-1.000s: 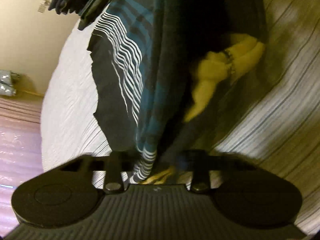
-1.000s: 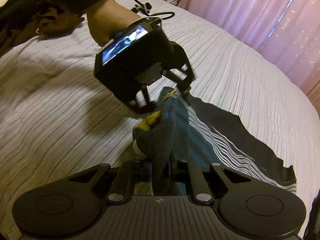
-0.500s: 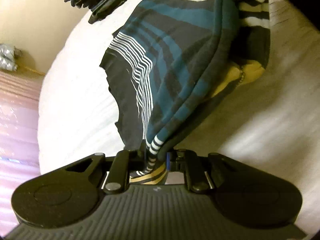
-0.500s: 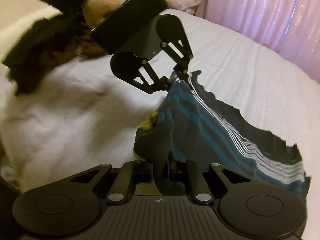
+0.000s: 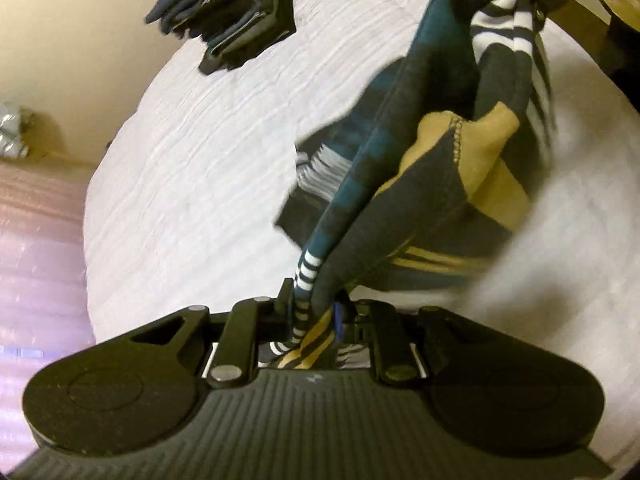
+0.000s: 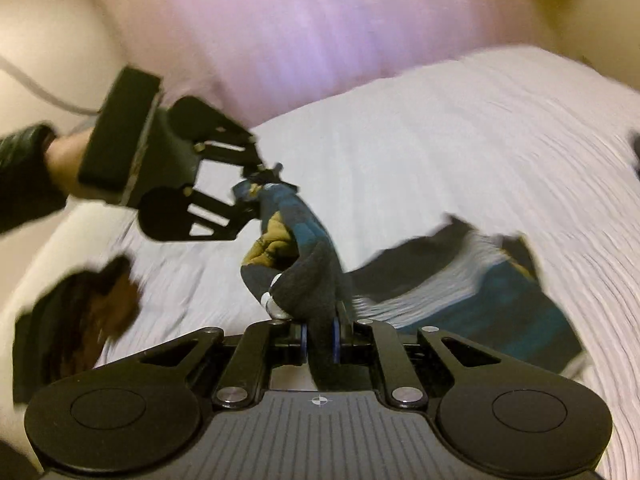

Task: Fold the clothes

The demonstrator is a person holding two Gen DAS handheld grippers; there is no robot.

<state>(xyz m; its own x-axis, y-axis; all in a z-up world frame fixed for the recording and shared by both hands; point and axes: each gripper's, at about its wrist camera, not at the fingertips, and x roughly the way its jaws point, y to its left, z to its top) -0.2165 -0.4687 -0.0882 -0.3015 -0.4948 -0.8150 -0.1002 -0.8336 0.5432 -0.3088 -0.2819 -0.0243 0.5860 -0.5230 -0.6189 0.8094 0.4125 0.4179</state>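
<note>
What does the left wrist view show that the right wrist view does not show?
Only the left wrist view shows the folded dark clothes stacked at the bed's far edge. Only the right wrist view shows the brown garment and the person's left hand. Both show the striped shirt, clamped by the left gripper and the right gripper, over the white bed.

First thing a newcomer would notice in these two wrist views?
The dark teal-striped garment with mustard lining, stretched above the white ribbed bedspread between the left claw and right claw, both clamped on it. Next, the folded dark clothes stack at the bed's far edge.
</note>
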